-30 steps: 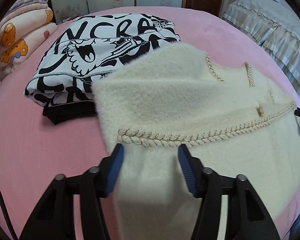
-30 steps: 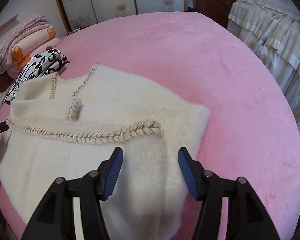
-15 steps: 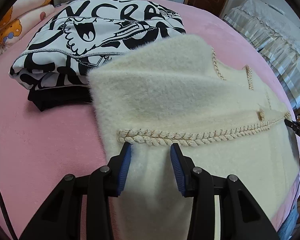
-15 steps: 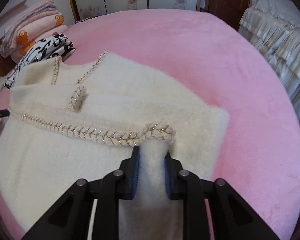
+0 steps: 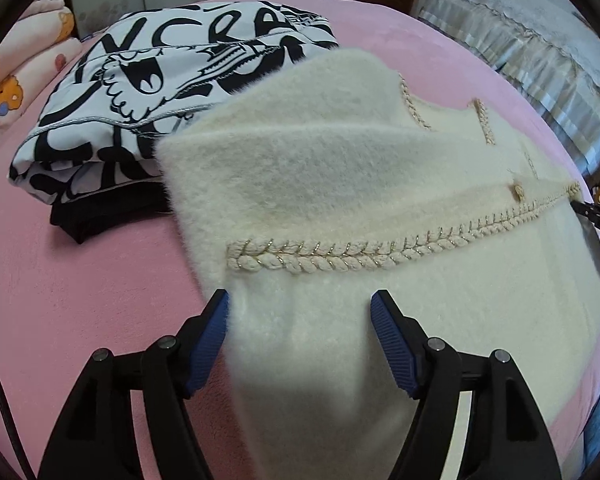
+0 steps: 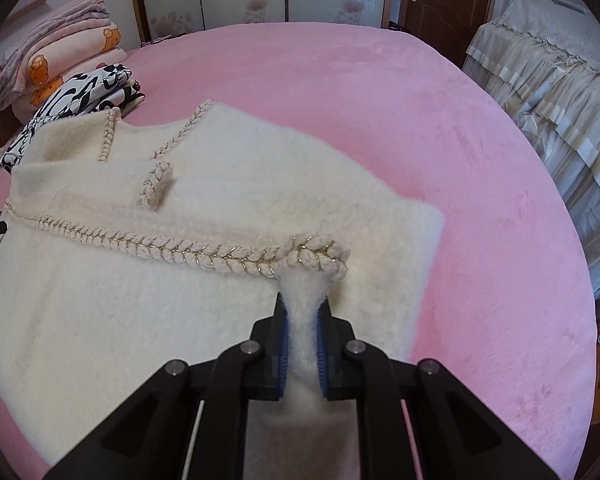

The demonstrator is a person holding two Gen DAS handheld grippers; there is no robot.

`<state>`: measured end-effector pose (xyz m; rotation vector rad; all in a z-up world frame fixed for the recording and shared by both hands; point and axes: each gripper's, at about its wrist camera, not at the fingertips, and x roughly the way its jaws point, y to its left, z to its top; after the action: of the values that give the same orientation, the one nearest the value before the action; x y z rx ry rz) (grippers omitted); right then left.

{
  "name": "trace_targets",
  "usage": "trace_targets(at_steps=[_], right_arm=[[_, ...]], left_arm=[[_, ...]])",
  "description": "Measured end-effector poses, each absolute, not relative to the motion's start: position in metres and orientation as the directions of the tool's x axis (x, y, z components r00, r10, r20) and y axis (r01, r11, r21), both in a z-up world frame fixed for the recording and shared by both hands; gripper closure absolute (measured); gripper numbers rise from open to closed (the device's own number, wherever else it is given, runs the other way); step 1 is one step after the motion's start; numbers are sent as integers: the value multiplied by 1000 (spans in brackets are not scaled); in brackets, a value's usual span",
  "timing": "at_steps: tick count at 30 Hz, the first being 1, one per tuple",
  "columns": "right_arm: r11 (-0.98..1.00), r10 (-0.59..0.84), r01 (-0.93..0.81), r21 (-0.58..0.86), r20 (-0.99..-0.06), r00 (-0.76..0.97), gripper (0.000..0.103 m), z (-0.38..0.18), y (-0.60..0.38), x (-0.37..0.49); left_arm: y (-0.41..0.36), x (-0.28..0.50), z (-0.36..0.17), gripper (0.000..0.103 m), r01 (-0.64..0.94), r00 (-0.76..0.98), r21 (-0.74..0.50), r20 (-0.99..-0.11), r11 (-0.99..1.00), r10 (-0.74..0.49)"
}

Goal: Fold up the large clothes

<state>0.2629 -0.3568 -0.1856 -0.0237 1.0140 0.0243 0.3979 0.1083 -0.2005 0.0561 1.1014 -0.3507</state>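
Now I look from left to right. Far off at about ten o'clock in my left camera lies a pile of soft blankets [image 5: 4,84] with little bears on them. Next to it, on the pink bed [image 5: 80,280], sits a folded black and white shirt [image 5: 148,92] on top of something black. The fuzzy cream sweater [image 5: 340,184] lies flat on the bed, and its far left corner covers the edge of that shirt. A braided rope trim [image 5: 340,258] runs across the sweater.

My left gripper [image 5: 300,320] is at six o'clock, over the near left part of the sweater. Its jaws have just been opening and now stand wide apart. The cloth lies between the blue pads [image 5: 210,340], and I cannot tell if the left pad brushes the fuzz, but they do not squeeze it.

In my right camera the sweater [image 6: 180,300] fills the left half of the bed [image 6: 460,160]. My right gripper [image 6: 302,316] is at six o'clock too. Its jaws have just been closing and now pinch a bunch of the cream cloth, right under the end of the rope trim [image 6: 316,256]. The cloth bulges up above the pads [image 6: 322,340].

At two o'clock stands a second bed with a pale frilly cover [image 6: 548,92].
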Motion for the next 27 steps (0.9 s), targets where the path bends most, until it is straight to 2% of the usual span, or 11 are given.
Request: trace_targets(at_steps=[1, 3, 5, 6, 10, 16, 18, 19, 21, 22, 27], right_arm=[[1000, 11, -30, -6, -849, 528, 92, -186, -357, 263], [1000, 18, -26, 4, -850, 527, 92, -187, -359, 263], [999, 30, -25, 20, -851, 525, 92, -187, -361, 264], [999, 42, -25, 34, -850, 526, 92, -187, -363, 264], [993, 104, -14, 113, -850, 516, 92, -191, -375, 267], [990, 115, 10, 139, -860, 498, 89, -197, -379, 276], [992, 103, 9, 124, -861, 498, 89, -197, -376, 275], [994, 90, 10, 110, -862, 500, 89, -197, -374, 274], [998, 51, 14, 67, -862, 505, 89, -194, -368, 272], [999, 28, 15, 42, -859, 511, 92, -192, -363, 270], [998, -59, 24, -56, -817, 574, 95, -171, -342, 248]], left_arm=[[110, 398, -201, 35, 303, 403, -142, -877, 942, -262], [116, 399, -199, 53, 292, 408, -168, -869, 942, -281], [126, 400, -198, 80, 287, 399, -215, -859, 934, -320], [133, 400, -195, 83, 286, 395, -249, -849, 925, -351], [146, 403, -200, 84, 287, 360, -295, -848, 911, -388], [134, 413, -214, 42, 296, 307, -329, -856, 897, -416], [124, 412, -215, 40, 316, 314, -276, -872, 908, -374], [119, 411, -213, 43, 321, 328, -237, -881, 917, -342], [113, 408, -209, 69, 312, 348, -190, -889, 931, -298], [113, 406, -205, 89, 307, 348, -207, -884, 929, -312], [96, 380, -167, 91, 296, 458, -76, -863, 952, -211]])
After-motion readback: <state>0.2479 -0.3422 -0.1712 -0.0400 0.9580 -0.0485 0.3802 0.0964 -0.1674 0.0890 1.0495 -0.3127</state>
